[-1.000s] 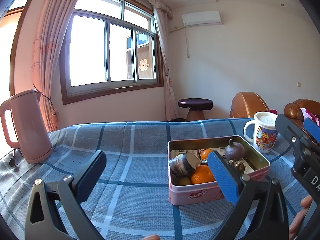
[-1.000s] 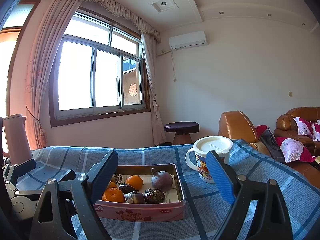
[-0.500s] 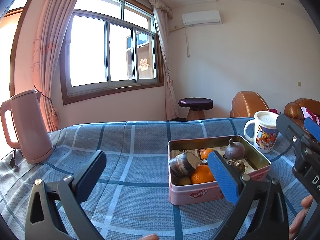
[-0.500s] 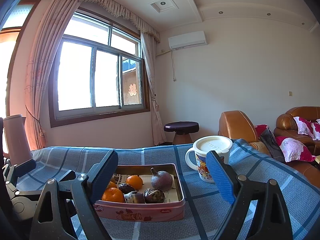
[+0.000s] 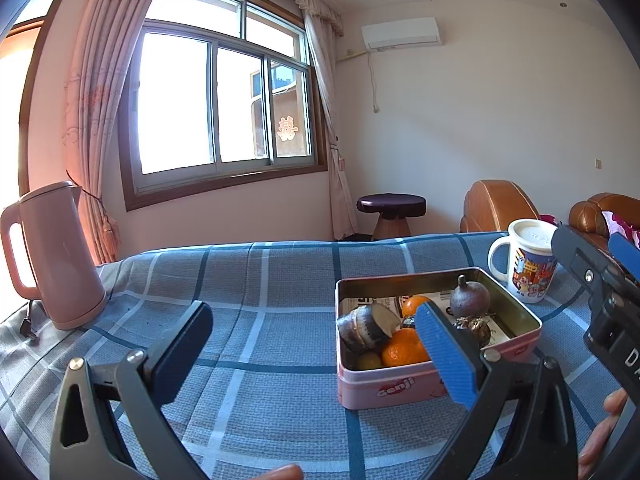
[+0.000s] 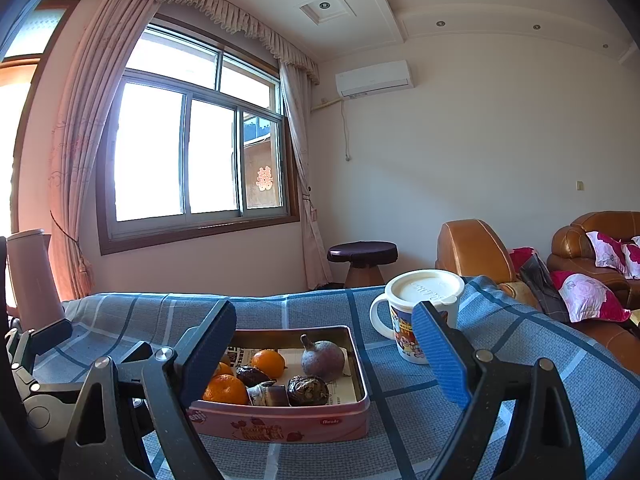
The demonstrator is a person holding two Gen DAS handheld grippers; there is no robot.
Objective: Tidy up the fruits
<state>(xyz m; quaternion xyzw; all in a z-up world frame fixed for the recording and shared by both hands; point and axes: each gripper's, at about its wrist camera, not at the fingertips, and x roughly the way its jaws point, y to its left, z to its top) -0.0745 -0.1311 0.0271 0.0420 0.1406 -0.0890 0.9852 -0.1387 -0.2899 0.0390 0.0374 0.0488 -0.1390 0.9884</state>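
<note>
Fruits lay gathered in the pink tin (image 6: pixel 280 426) on the checked bench (image 5: pixel 260 280), just ahead of both claws; two oranges (image 6: pixel 269 363), a purple mangosteen (image 6: pixel 322 360) and some darker pieces sat on its paper lining; none could be seen loose on the cloth. The left claw (image 5: pixel 316 344) stood spread and empty, the tin ahead of its right finger; the right claw (image 6: pixel 324 356) was likewise spread and empty, the tin between its fingers and lower left; a lidded mug (image 6: pixel 420 312) stood behind its right finger, and a pink kettle (image 5: pixel 56 256) well off to the left. Over the last second almost nothing had shifted; both claws hovered as before, the tin and fruit unmoved. That stillness would fit either a pause before sorting or fruit already put away; the frames did not settle which.
</note>
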